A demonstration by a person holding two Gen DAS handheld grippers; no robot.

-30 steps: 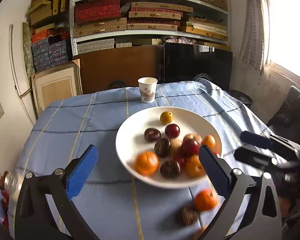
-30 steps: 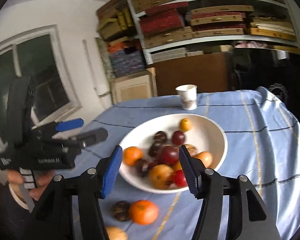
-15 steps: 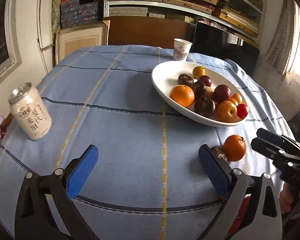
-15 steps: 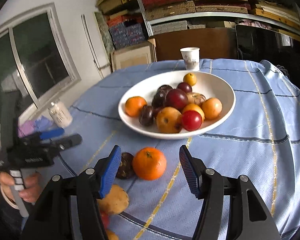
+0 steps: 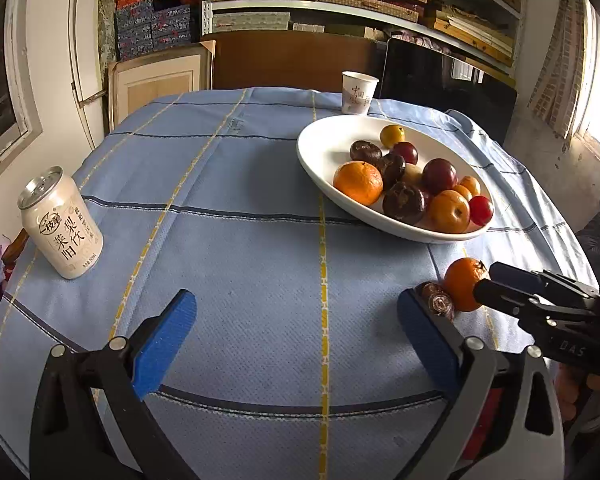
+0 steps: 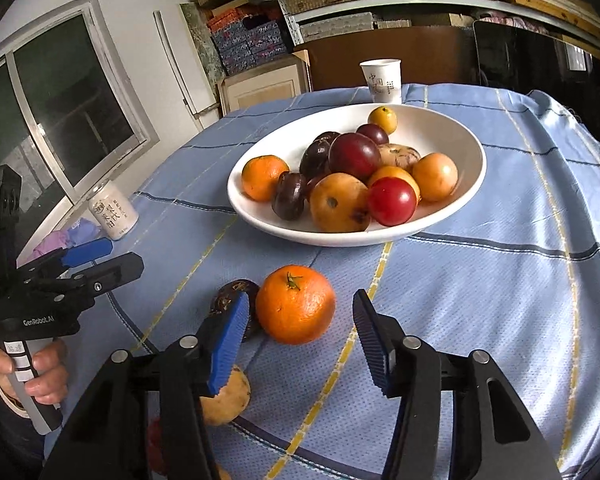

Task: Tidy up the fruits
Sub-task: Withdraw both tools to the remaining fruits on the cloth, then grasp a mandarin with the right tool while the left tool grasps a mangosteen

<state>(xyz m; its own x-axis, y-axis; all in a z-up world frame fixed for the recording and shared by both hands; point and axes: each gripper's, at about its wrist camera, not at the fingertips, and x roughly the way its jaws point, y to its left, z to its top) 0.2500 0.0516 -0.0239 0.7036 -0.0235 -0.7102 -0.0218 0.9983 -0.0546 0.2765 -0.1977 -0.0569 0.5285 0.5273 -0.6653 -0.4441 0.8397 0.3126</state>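
Nearest, right gripper [image 6: 298, 338] closing, pads not touching the orange [image 6: 295, 304] between them. Orange on the tablecloth [image 6: 480, 300], stem uppermost; round, no long axis. Touching its left, a dark fruit [image 6: 228, 298]. Left gripper [image 5: 296, 340] released, empty. Farther, white bowl [image 6: 452, 128] of fruit.

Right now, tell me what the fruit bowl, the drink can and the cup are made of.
Bowl: probably glazed ceramic, glossy white with soft highlights. Drink can: metal, judging by its bare silvery top with pull tab, under a matte cream printed wrap. Cup: likely paper, thin and matte with printing.
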